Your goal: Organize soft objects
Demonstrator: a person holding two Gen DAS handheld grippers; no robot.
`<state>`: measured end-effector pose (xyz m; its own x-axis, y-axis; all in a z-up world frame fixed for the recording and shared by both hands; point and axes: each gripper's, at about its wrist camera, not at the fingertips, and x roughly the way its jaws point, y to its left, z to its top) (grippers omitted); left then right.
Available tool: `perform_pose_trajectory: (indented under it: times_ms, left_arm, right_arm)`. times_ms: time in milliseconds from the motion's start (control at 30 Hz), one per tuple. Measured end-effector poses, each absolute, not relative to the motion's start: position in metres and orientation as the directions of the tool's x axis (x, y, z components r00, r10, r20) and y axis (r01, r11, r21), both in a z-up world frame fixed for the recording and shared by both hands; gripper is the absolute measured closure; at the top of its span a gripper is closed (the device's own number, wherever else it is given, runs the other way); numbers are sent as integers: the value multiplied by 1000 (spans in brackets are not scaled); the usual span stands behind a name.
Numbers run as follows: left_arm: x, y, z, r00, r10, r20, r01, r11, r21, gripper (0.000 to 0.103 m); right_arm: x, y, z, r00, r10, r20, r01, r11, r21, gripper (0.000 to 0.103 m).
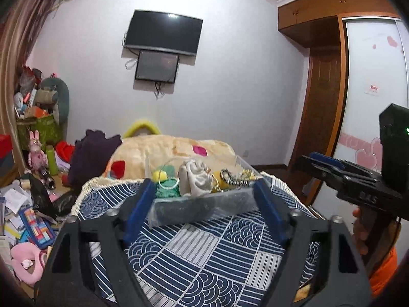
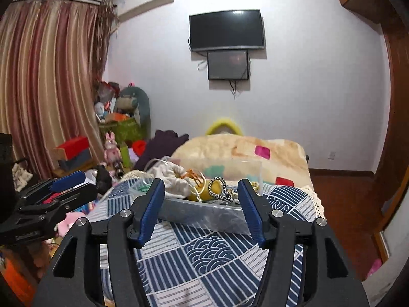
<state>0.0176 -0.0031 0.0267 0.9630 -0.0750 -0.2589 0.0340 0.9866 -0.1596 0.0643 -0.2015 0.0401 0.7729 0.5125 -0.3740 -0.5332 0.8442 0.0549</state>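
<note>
A clear plastic bin (image 1: 199, 208) (image 2: 204, 215) stands on the blue-and-white patterned cloth (image 1: 204, 250) over the bed. It holds a pale drawstring pouch (image 1: 195, 179) (image 2: 173, 179), a green knitted piece (image 1: 167, 190), yellow items and a black-and-white braided ring (image 1: 228, 176) (image 2: 217, 188). My left gripper (image 1: 203, 183) (image 2: 87, 183) is open just short of the bin, nothing between its blue pads. My right gripper (image 2: 201, 182) (image 1: 306, 162) is also open and empty, in front of the bin's near wall and to the right of the left one.
A beige blanket (image 1: 179, 148) lies behind the bin, a dark purple garment (image 1: 92, 153) at its left. Toys, bags and papers crowd the floor at left, with a pink plush (image 1: 23, 258). A hand (image 1: 358, 232) in an orange sleeve holds the right gripper. Wooden floor (image 2: 345, 192) lies right.
</note>
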Motion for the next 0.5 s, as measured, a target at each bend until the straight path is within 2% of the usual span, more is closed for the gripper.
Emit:
perform_pose_trajectory:
  times_ms: [67, 133, 267, 333, 500]
  left_arm:
    - [13, -5, 30, 968, -68, -243, 32, 988, -151, 10]
    - [9, -8, 33, 971, -58, -233, 26, 990, -140, 6]
    - [5, -12, 33, 974, -48, -223, 20, 992, -124, 1]
    - [4, -13, 31, 974, -51, -223, 23, 992, -125, 0]
    - [7, -13, 26, 971, -39, -234, 13, 993, -114, 0]
  right_arm:
    - [59, -206, 42, 782, 510, -358, -525, 849, 61, 25]
    - [53, -208, 42, 797, 504, -333, -516, 854, 59, 15]
    - [49, -210, 42, 810, 497, -310, -509, 860, 50, 10]
    - [47, -209, 41, 818, 491, -299, -503, 863, 44, 1]
    - [41, -206, 36, 834, 473, -283, -488, 872, 18, 0]
